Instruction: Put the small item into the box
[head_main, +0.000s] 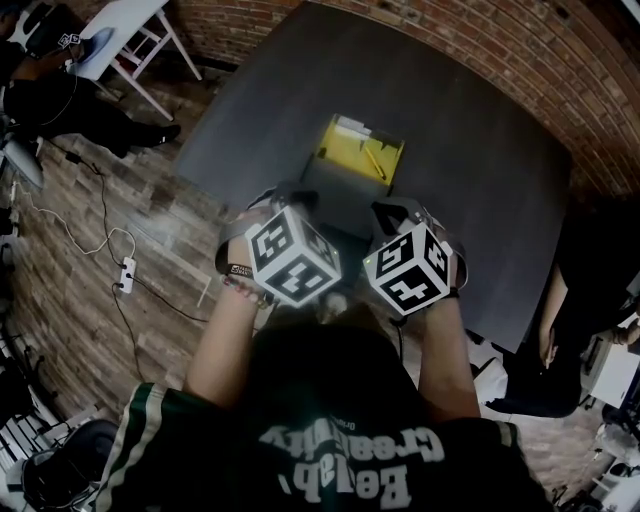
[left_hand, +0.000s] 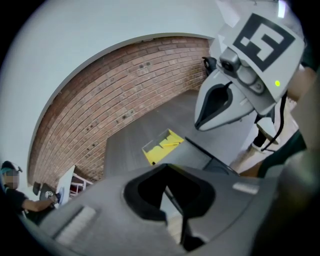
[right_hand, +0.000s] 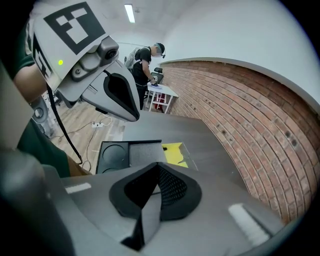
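- Head view: holds the left hand-held gripper (head_main: 287, 200) and the right hand-held gripper (head_main: 397, 212) side by side, raised over the near part of the dark worktop (head_main: 480, 170). Stands clear of everything on it, probably to take in the layout before reaching.
- Shows an open box (head_main: 342, 150) with a yellow inside farther out on the worktop, and a dark tray (head_main: 338, 205) just in front of it, nearer the body.
- Shows a thin yellow stick (head_main: 375, 163) lying aslant inside the box. Probably the small item, which would put it in place already, but cannot say for sure.
- Left gripper view: shows the jaws brought together to a seam with nothing between them. Looks past them to the box and the stick within, well apart from the tips.
- Catches the right hand-held gripper high at the right of this view.
- Right gripper view: shows these jaws likewise closed and empty, aimed toward the tray, whose round hollow (right_hand: 112, 155) and grey pad (right_hand: 142, 152) lie just short of the box.
- Suggests no grasp under way: both tools idle and high, likely to avoid knocking the box.
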